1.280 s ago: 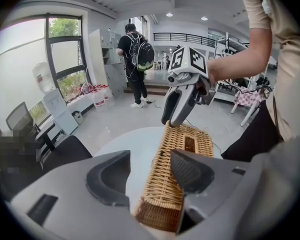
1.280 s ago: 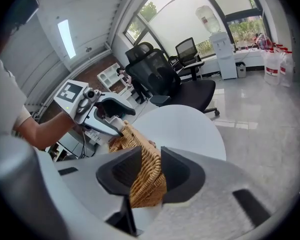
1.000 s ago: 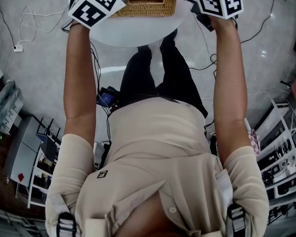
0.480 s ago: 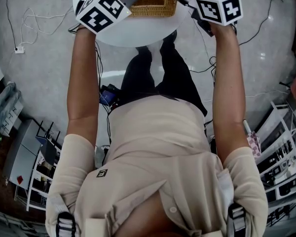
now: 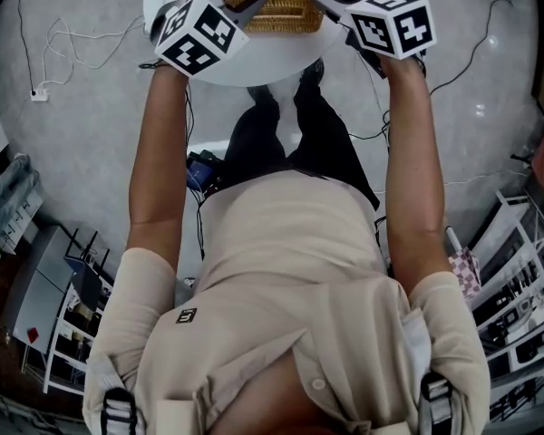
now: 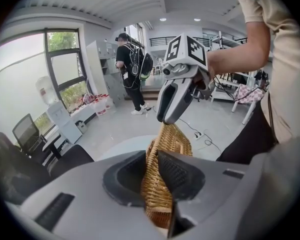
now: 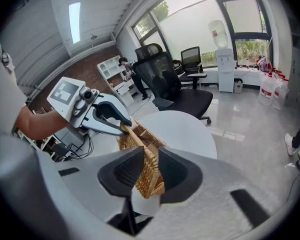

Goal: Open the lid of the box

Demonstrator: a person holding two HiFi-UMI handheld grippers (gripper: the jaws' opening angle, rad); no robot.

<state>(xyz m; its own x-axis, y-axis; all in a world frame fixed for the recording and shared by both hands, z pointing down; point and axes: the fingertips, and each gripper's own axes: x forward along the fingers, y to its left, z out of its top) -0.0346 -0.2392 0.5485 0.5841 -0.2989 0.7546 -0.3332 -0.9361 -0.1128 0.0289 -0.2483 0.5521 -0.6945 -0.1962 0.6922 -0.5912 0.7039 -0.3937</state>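
- Over the round white table (image 5: 254,62), a wicker lid (image 5: 281,7) hangs between the person's two grippers.
- Left gripper (image 6: 152,170): its jaws have just been closing, and they pinch one edge of the weave.
- Right gripper (image 7: 149,170): clamped on the opposite edge.

Head camera steeply down over person's torso (image 5: 290,279), round table (image 5: 254,66) at top edge, left gripper (image 6: 151,166) camera close along jaws toward right gripper (image 6: 163,118), right camera facing back, both sharing wicker lid (image 6: 160,196) close-up
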